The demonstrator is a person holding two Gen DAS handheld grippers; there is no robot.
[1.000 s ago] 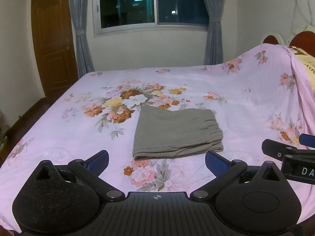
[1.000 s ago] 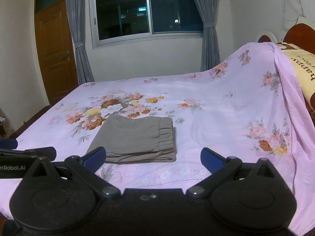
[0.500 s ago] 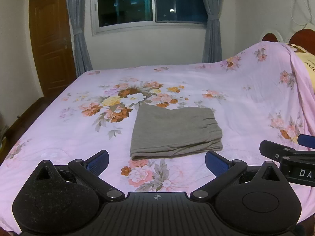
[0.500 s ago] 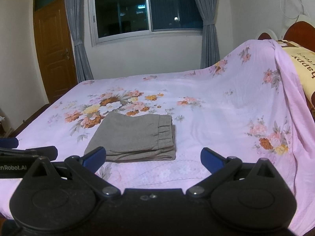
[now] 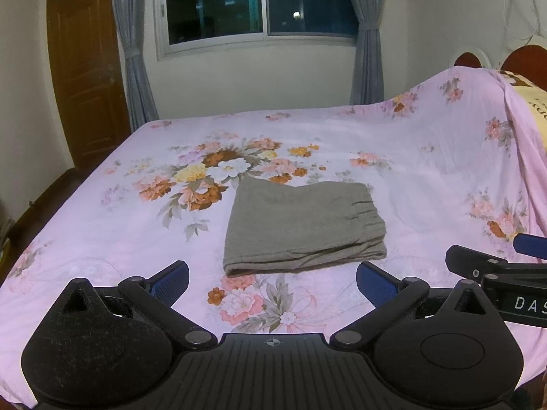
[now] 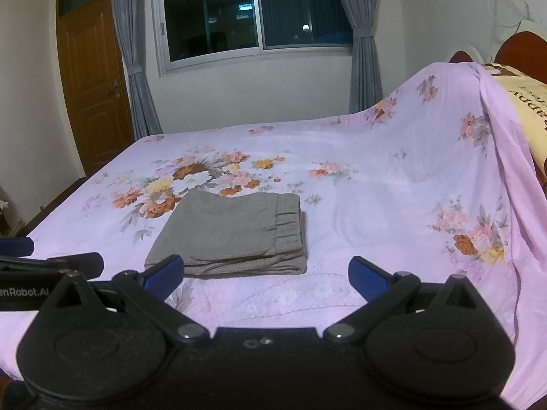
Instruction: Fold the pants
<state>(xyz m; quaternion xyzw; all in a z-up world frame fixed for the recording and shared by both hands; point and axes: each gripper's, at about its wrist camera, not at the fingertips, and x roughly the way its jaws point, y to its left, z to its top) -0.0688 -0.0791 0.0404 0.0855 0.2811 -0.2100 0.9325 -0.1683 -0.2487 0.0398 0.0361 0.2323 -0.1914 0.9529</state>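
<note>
The grey pants (image 5: 301, 225) lie folded into a compact rectangle on the pink floral bedsheet (image 5: 102, 239), with the elastic waistband at the right end. They also show in the right wrist view (image 6: 229, 235). My left gripper (image 5: 271, 282) is open and empty, held back from the near edge of the pants. My right gripper (image 6: 265, 273) is open and empty, near the front edge of the pants; its left fingertip (image 6: 164, 270) overlaps the pants' near left corner in the view. Each gripper shows at the side of the other's view.
The sheet rises over pillows and a wooden headboard (image 6: 519, 44) at the right. A yellow pillow (image 6: 526, 102) peeks out there. A window with grey curtains (image 5: 259, 3) and a wooden door (image 5: 85, 68) stand beyond the bed. Floor lies past the bed's left edge (image 5: 20, 218).
Both grippers have drawn back and risen a little from the folded pants, staying open. The pants have not moved.
</note>
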